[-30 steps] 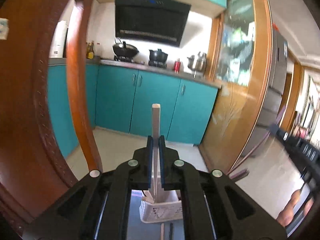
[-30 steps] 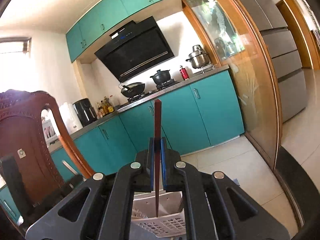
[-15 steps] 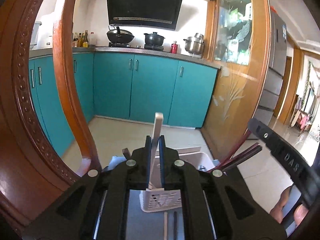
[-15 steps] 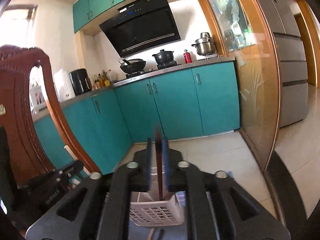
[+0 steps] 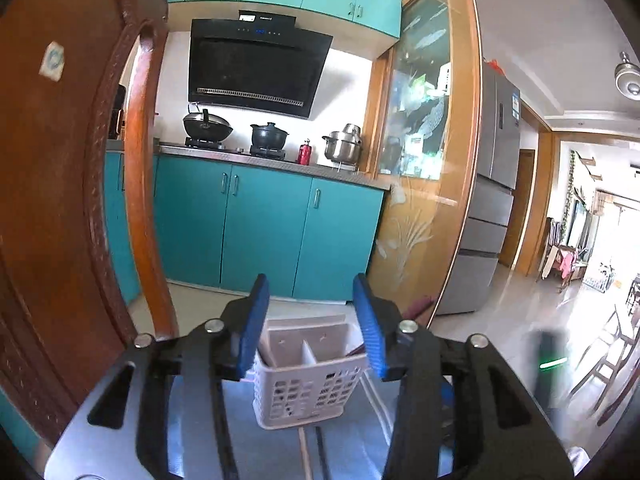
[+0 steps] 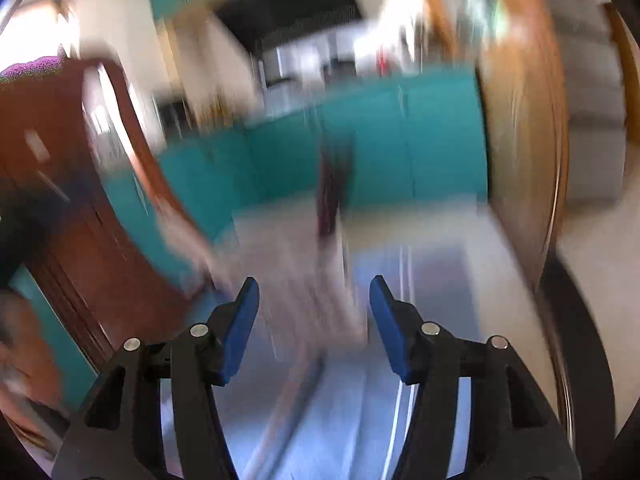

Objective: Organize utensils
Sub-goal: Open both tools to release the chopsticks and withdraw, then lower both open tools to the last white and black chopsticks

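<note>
A white perforated utensil basket (image 5: pixel 310 384) with a divider stands on the table, right in front of my left gripper (image 5: pixel 310 324). The left gripper is open and empty, its blue pads either side of the basket's top. A pale flat utensil (image 5: pixel 266 354) leans in the basket's left compartment and dark reddish chopsticks (image 5: pixel 354 350) poke from its right one. My right gripper (image 6: pixel 314 320) is open and empty. Its view is heavily motion-blurred: a pale smear of the basket (image 6: pixel 320 300) and a dark stick shape (image 6: pixel 330 200) lie ahead of it.
A carved wooden chair back (image 5: pixel 60 200) fills the left of the left wrist view. Thin chopsticks (image 5: pixel 312 452) lie on the grey-blue table (image 5: pixel 352 440) below the basket. Teal kitchen cabinets (image 5: pixel 264 224) and a glass sliding door (image 5: pixel 424 160) stand behind.
Both grippers have opened and let go: the pale utensil and the dark chopstick now stand in the basket. The right gripper is moving fast, blurring its view.
</note>
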{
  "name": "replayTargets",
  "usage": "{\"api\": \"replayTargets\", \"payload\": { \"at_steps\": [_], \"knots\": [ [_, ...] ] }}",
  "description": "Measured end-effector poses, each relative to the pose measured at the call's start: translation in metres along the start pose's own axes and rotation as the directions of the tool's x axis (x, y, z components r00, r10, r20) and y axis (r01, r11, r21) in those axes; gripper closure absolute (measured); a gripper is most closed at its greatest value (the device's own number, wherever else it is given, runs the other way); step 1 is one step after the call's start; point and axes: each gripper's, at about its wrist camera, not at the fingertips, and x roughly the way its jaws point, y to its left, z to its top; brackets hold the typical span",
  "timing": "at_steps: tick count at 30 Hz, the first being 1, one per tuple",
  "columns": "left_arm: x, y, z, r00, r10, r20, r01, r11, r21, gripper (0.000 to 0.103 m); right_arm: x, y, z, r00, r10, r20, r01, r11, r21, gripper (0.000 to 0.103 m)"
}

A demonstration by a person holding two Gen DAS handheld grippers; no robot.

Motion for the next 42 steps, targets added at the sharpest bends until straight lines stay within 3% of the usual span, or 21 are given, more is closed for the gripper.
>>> {"api": "replayTargets", "payload": {
  "at_steps": [1, 3, 4, 6, 9, 13, 16, 17, 20, 23, 28, 31, 35, 38, 42],
  "knots": [
    [0.002, 0.003, -0.009, 0.999, 0.018, -0.034, -0.018, 1.0, 0.01, 0.056, 0.019, -0.002, -0.006, 0.996, 0.003, -0.084, -0.002, 1.0, 0.015, 0.047],
    [0.01, 0.008, -0.025, 0.994, 0.05, -0.099, -0.049, 0.999, 0.012, 0.056, 0.061, -0.004, -0.024, 0.963, 0.006, -0.27, 0.005, 0.999, 0.041, 0.048],
    [0.015, 0.011, -0.031, 0.989, 0.068, -0.134, -0.068, 0.998, 0.01, 0.055, 0.071, -0.002, -0.03, 0.952, -0.004, -0.306, 0.015, 0.999, 0.034, 0.048],
    [0.03, 0.021, -0.046, 0.966, 0.12, -0.229, -0.124, 0.992, -0.004, 0.055, 0.09, 0.006, -0.038, 0.933, -0.063, -0.355, 0.062, 0.998, -0.015, 0.048],
    [0.058, 0.034, -0.067, 0.91, 0.189, -0.37, -0.206, 0.979, -0.007, 0.055, 0.109, 0.018, -0.044, 0.915, -0.11, -0.388, 0.09, 0.993, -0.071, 0.048],
    [0.072, 0.04, -0.08, 0.865, 0.212, -0.454, -0.24, 0.971, -0.004, 0.055, 0.13, 0.027, -0.053, 0.894, -0.163, -0.418, 0.124, 0.985, -0.12, 0.048],
    [0.078, 0.044, -0.088, 0.847, 0.198, -0.493, -0.237, 0.971, -0.018, 0.055, 0.135, 0.037, -0.055, 0.891, -0.203, -0.406, 0.136, 0.973, -0.187, 0.048],
    [0.08, 0.044, -0.09, 0.841, 0.197, -0.505, -0.238, 0.971, -0.018, 0.054, 0.136, 0.038, -0.056, 0.891, -0.209, -0.403, 0.14, 0.971, -0.196, 0.054],
    [0.087, 0.043, -0.101, 0.819, 0.19, -0.541, -0.234, 0.972, -0.012, 0.053, 0.133, 0.033, -0.056, 0.887, -0.208, -0.411, 0.147, 0.973, -0.175, 0.09],
    [0.093, 0.038, -0.109, 0.805, 0.177, -0.566, -0.217, 0.976, -0.002, 0.052, 0.126, 0.01, -0.052, 0.883, -0.162, -0.44, 0.154, 0.987, -0.053, 0.094],
    [0.104, 0.023, -0.128, 0.775, 0.139, -0.617, -0.163, 0.986, 0.017, 0.048, 0.108, -0.026, -0.043, 0.88, -0.112, -0.462, 0.176, 0.979, 0.099, 0.095],
    [0.111, 0.012, -0.141, 0.75, 0.113, -0.652, -0.133, 0.991, 0.018, 0.045, 0.098, -0.037, -0.032, 0.904, -0.06, -0.424, 0.142, 0.976, 0.165, 0.094],
    [0.123, 0.001, -0.154, 0.725, 0.1, -0.681, -0.108, 0.994, 0.031, 0.045, 0.088, -0.048, -0.023, 0.917, -0.13, -0.378, 0.198, 0.969, 0.147, 0.092],
    [0.132, -0.007, -0.164, 0.706, 0.107, -0.7, -0.096, 0.994, 0.055, 0.045, 0.092, -0.06, -0.019, 0.914, -0.15, -0.376, 0.223, 0.962, 0.157, 0.079],
    [0.138, -0.018, -0.177, 0.687, 0.128, -0.716, -0.08, 0.992, 0.101, 0.045, 0.095, -0.063, -0.023, 0.912, -0.15, -0.381, 0.223, 0.963, 0.154, 0.078]
  ]
}}
